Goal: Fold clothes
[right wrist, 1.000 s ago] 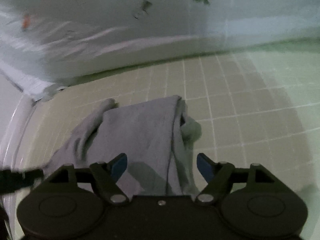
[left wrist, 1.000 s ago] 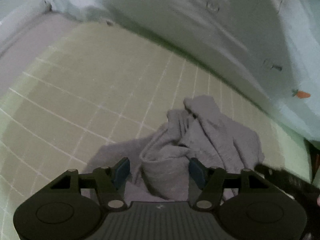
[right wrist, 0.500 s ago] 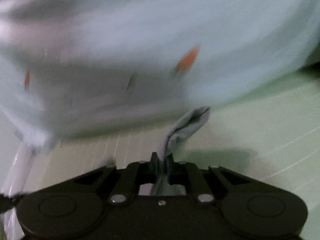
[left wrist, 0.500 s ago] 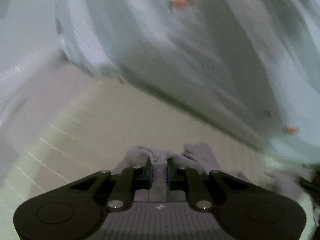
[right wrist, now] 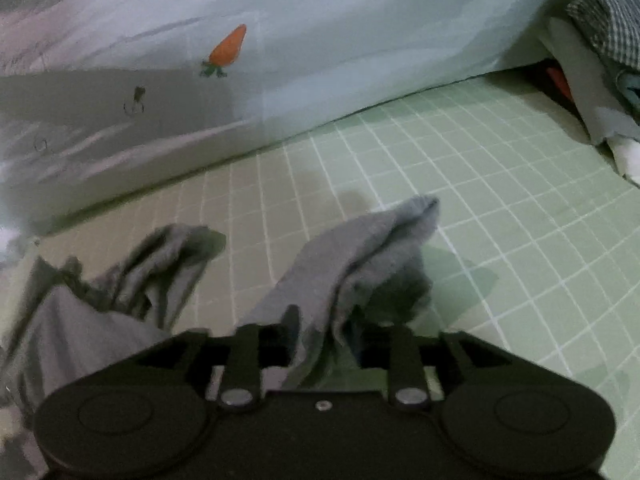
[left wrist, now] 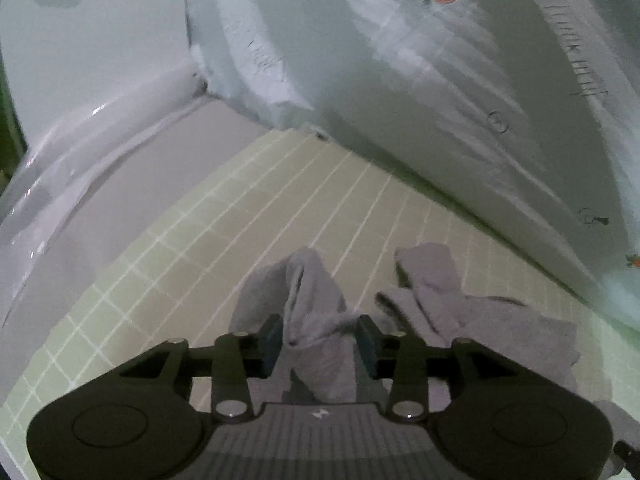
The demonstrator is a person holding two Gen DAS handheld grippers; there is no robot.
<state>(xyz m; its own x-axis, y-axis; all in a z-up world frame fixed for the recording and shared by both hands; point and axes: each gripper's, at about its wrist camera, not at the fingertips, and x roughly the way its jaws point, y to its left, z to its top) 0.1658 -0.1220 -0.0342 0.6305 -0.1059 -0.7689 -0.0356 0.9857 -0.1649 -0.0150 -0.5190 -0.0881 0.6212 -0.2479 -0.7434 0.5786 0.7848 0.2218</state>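
A grey garment [left wrist: 472,320] lies spread on the green checked sheet [left wrist: 304,200]. One bunched end of the garment rises between the fingers of my left gripper [left wrist: 320,340], whose jaws stand open around it. In the right wrist view the other bunched end [right wrist: 368,248] lies between the fingers of my right gripper [right wrist: 324,332], also open. The rest of the grey garment [right wrist: 100,312] trails to the left there.
A pale blue quilt with carrot prints [left wrist: 440,80] is piled along the far side of the sheet and also shows in the right wrist view [right wrist: 280,60]. A stack of checked and other clothes [right wrist: 600,40] sits at the far right. A pale wall and bed edge [left wrist: 80,160] lie at the left.
Both grippers shut on the garment's ends, lifted and pulled them apart, and now both have opened with the cloth set down, spread wider on the sheet.
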